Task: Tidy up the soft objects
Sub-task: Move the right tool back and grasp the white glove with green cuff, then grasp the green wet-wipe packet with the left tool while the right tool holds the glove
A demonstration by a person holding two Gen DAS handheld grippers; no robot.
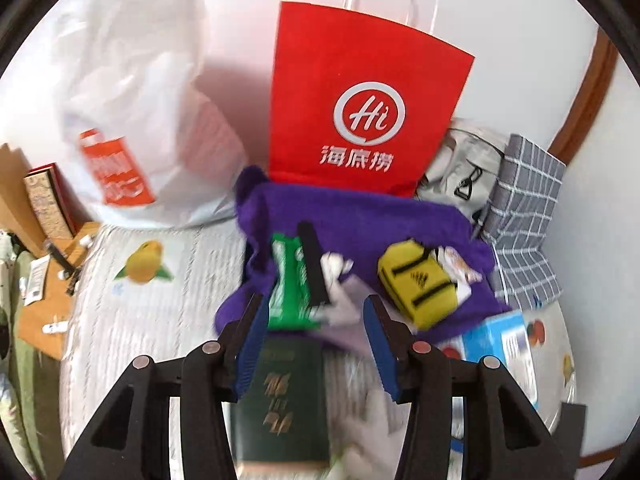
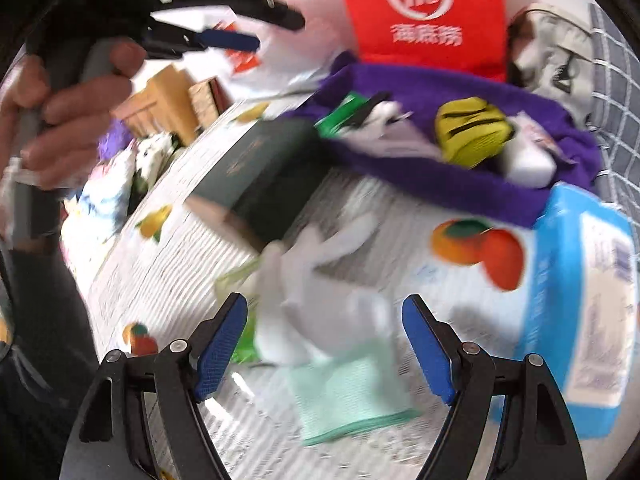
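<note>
My left gripper (image 1: 314, 304) stands open above the patterned tablecloth (image 1: 160, 320), empty; a dark green booklet (image 1: 280, 400) lies flat below its blue pads. Ahead, a purple cloth (image 1: 360, 216) carries a green packet (image 1: 290, 280), a small yellow pouch (image 1: 416, 280) and white scraps. In the right wrist view my right gripper (image 2: 325, 304) is open, low over a white glove (image 2: 320, 300) and a mint-green cloth (image 2: 348, 392), touching neither. The left gripper (image 2: 240, 32) shows top left, held by a hand (image 2: 72, 112). The purple cloth (image 2: 460, 184) lies beyond.
A red paper bag (image 1: 360, 100) stands behind the cloth, a white plastic bag (image 1: 132, 100) to its left, a grey bag (image 1: 464, 172) and a checked grey box (image 1: 524, 232) to its right. A blue tissue pack (image 2: 580, 300) sits at the right. Books and clutter line the left edge.
</note>
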